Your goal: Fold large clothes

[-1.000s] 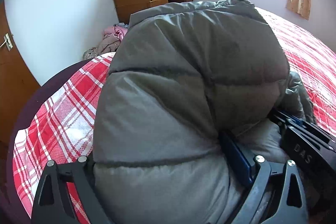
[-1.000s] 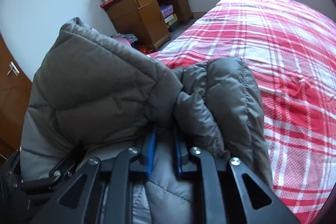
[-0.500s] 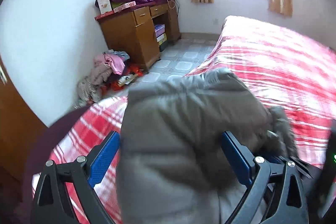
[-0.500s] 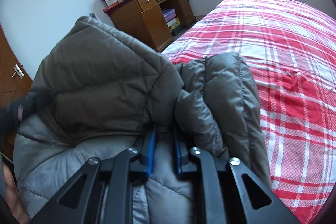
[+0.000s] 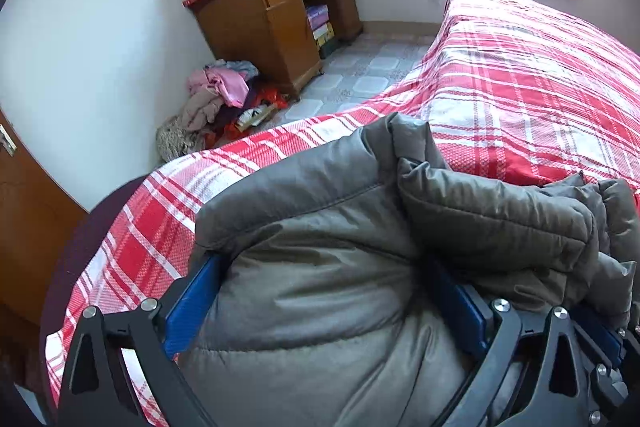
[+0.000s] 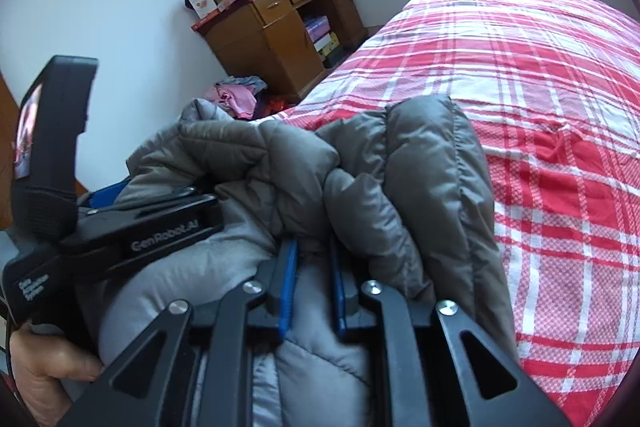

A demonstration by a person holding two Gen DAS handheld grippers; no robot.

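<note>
1. The grey padded jacket (image 5: 320,287) is found bunched on the near corner of the red checked bed (image 5: 520,75), with a folded part (image 5: 492,215) lying over its right side.
2. The left gripper (image 5: 324,295) is seen spread wide, its blue fingers (image 5: 192,303) set at either side of a broad bulge of the jacket; no pinch is made, so it is recorded as released. One second ago the same gripper was buried in a raised mass of jacket that filled the view; half a second ago the fingers were already apart.
3. The jacket is now noted lower than before, so that the floor, the wooden desk (image 5: 280,19) and the heap of clothes (image 5: 216,99) by the wall are exposed.
4. The right gripper (image 6: 312,283) remains clenched on a fold of the jacket (image 6: 360,187), its blue fingers (image 6: 288,287) close together with cloth between them, as in both earlier views.
5. In the right wrist view the left gripper (image 6: 120,227) is now seen lying across the jacket at the left, with a hand (image 6: 44,375) behind it.
</note>
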